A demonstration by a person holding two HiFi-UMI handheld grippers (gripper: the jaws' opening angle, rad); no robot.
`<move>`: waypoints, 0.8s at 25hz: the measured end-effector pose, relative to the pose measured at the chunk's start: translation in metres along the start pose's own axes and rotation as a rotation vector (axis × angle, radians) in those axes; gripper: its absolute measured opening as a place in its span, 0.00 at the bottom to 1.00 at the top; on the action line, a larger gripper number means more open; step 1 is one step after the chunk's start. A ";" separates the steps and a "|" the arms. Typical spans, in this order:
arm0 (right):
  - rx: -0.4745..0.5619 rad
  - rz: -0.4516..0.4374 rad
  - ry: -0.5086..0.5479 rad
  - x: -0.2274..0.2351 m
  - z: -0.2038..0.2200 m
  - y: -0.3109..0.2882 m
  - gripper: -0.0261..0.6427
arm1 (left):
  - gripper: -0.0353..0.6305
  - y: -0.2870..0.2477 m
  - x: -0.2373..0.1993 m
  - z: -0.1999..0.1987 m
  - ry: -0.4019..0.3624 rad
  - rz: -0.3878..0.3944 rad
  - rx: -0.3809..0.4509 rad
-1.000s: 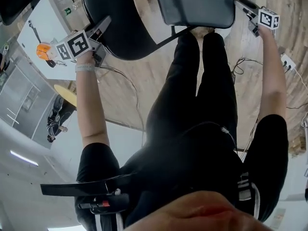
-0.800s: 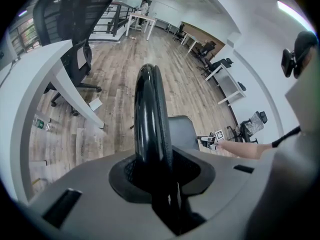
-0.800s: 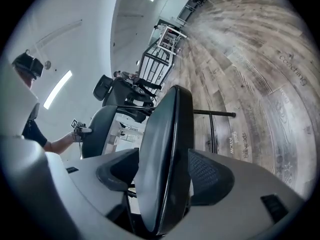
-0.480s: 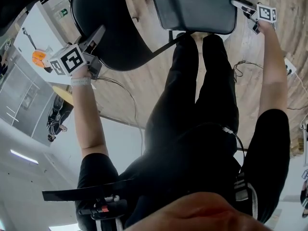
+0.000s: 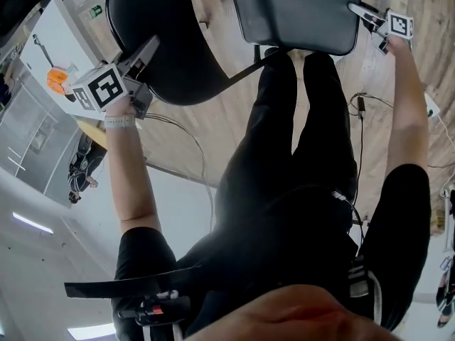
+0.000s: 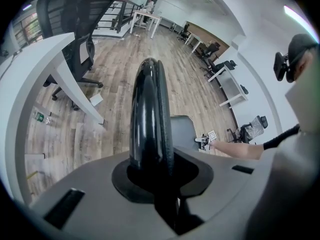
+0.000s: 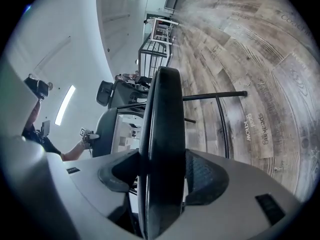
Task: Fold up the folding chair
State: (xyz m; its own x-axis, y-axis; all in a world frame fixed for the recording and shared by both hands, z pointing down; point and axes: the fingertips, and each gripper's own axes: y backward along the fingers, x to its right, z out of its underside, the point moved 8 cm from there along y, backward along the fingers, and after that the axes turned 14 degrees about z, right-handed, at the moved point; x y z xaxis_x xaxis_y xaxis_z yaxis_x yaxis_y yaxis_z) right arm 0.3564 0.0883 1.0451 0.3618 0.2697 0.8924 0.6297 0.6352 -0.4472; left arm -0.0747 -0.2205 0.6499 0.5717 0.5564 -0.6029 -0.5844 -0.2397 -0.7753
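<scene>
Your left arm (image 5: 131, 169) reaches out ahead of you. The left gripper (image 5: 148, 48) tips steeply down onto the rim of the folding chair's glossy black rounded backrest (image 5: 170, 41). Its fingers (image 6: 90, 194) have just been closing, and they clench that rim, which runs up between them in the left gripper view.

Your right arm (image 5: 402, 105) stretches forward on the other side of your black-trousered legs (image 5: 284, 141). The right gripper (image 5: 357, 10) lies nearly level at the right edge of the chair's dark grey padded seat (image 5: 298, 6). Its fingers (image 7: 225, 184) stand wide on either side of the seat's edge. They have just drawn in a little, yet slivers of light show between them and the padding, so they are not clamped on it.

The chair stands open on the wooden plank floor (image 5: 234, 119), right in front of your legs.
</scene>
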 end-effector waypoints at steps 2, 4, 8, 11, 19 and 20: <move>-0.002 0.014 0.003 -0.005 -0.001 -0.001 0.45 | 0.15 0.004 0.000 0.001 0.014 0.007 0.001; -0.014 -0.012 -0.023 -0.015 0.000 -0.004 0.44 | 0.14 0.008 0.005 0.000 0.006 0.012 -0.005; -0.038 -0.082 -0.022 -0.045 -0.003 -0.004 0.43 | 0.13 0.015 0.021 -0.005 -0.027 0.009 -0.015; -0.069 -0.118 -0.030 -0.066 -0.004 -0.003 0.41 | 0.13 0.021 0.031 -0.007 -0.048 -0.010 -0.020; -0.109 -0.261 0.018 -0.146 -0.007 -0.014 0.34 | 0.13 0.052 0.036 -0.015 -0.081 -0.044 -0.013; -0.120 -0.276 0.028 -0.153 -0.005 -0.018 0.32 | 0.13 0.054 0.034 -0.015 -0.083 -0.048 -0.013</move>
State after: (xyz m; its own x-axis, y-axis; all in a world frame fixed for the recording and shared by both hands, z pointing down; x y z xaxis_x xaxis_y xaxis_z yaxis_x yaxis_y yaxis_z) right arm 0.2937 0.0319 0.9163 0.1837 0.0780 0.9799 0.7828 0.5913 -0.1938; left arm -0.0787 -0.2265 0.5847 0.5488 0.6312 -0.5482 -0.5498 -0.2214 -0.8054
